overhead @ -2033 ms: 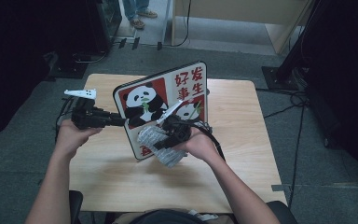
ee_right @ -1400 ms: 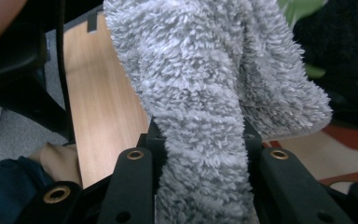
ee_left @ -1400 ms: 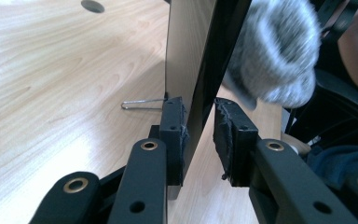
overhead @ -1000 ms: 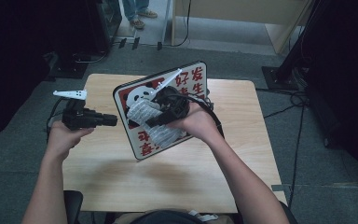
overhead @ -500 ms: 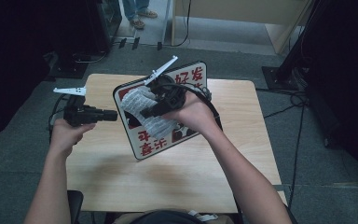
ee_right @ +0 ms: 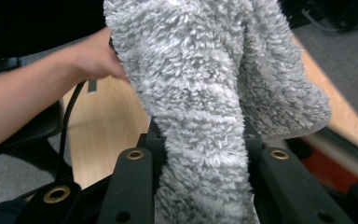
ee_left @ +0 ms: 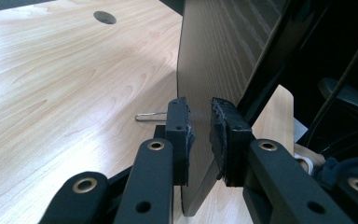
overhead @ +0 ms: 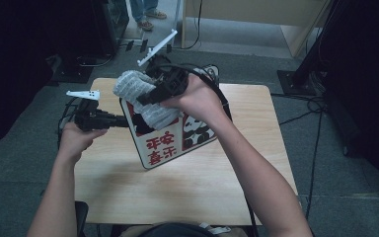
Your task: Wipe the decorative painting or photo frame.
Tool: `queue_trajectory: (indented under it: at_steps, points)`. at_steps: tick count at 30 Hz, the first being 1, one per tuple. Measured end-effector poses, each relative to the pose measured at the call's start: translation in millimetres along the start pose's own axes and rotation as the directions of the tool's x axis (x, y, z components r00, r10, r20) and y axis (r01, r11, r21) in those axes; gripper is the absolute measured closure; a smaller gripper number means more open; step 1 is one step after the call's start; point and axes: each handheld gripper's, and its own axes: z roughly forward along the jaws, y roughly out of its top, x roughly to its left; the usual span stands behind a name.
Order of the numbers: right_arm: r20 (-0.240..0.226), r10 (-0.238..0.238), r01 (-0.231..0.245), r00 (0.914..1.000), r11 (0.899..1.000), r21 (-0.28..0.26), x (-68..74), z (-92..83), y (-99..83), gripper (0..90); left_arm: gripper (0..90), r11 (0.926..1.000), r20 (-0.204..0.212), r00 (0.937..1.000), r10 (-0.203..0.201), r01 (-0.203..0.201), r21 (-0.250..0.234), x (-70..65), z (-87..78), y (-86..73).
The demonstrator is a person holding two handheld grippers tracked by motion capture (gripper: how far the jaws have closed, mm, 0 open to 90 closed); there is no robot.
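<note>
A panda board [overhead: 168, 143] with red characters stands tilted on the wooden table [overhead: 202, 187]. My left gripper [overhead: 123, 120] is shut on its left edge. In the left gripper view the pads [ee_left: 179, 126] clamp the board's thin brown edge [ee_left: 219, 51], the left gripper [ee_left: 199, 116] lying level with it. My right gripper [overhead: 145, 98] is shut on a fluffy grey cloth [overhead: 153, 116] and is raised at the board's upper left corner. The cloth [ee_right: 205, 93] bulges up between the right gripper's [ee_right: 200, 135] jaws and hides the pads.
A round cable hole [ee_left: 105, 17] lies in the table's far part. A thin metal wire [ee_left: 149, 116] pokes out beside the board's foot. A person's legs [overhead: 145, 10] stand on the floor beyond the table. A black stand base [overhead: 296, 76] sits at the right.
My right gripper has carried the cloth from the board's lower right up and left across its face to the top corner. The left hand and the board have stayed put.
</note>
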Motion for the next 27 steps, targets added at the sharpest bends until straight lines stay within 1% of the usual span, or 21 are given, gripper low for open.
queue_trajectory:
  at_steps: [4,6,9,10,13,19,24,27]
  points:
    - [0.019,-0.001,0.001,0.9998,1.0,-0.001,-1.6,-3.4,16.1,68.0,77.2,1.0,0.001,1.0,0.002,-0.002,0.003,0.4,0.6,0.3]
    - [0.018,-0.02,0.02,0.9997,1.0,0.005,-1.4,-1.3,22.4,67.8,76.9,1.0,-0.001,1.0,0.005,-0.005,0.006,1.0,0.6,-0.2]
    - [0.028,-0.019,0.018,0.9994,1.0,0.02,-2.4,3.1,29.1,67.8,76.9,1.0,-0.002,1.0,0.001,-0.001,-0.001,1.4,0.7,-0.3]
    - [0.026,-0.017,0.016,0.9995,1.0,0.021,-3.1,4.5,29.7,67.8,76.9,1.0,0.0,1.0,0.006,-0.006,0.001,1.3,0.7,-0.1]
    - [0.027,-0.004,0.002,0.9996,0.999,0.044,-7.3,10.5,28.6,67.8,76.9,1.0,0.001,1.0,0.006,-0.006,0.001,1.0,1.3,0.1]
    - [0.0,0.012,-0.012,0.9999,0.996,0.093,-10.2,22.7,20.5,67.7,76.9,1.0,-0.002,1.0,0.008,-0.008,0.005,0.7,2.1,-0.1]
    - [-0.008,0.018,-0.017,0.9998,0.994,0.105,-10.1,28.8,15.9,67.7,76.9,0.9999,-0.003,0.9999,0.013,-0.013,0.011,0.9,2.4,-0.3]
    - [-0.013,0.02,-0.018,0.9997,0.994,0.107,-9.8,31.1,14.2,67.6,76.9,0.9999,0.0,0.9999,0.011,-0.011,0.006,1.0,2.3,-0.3]
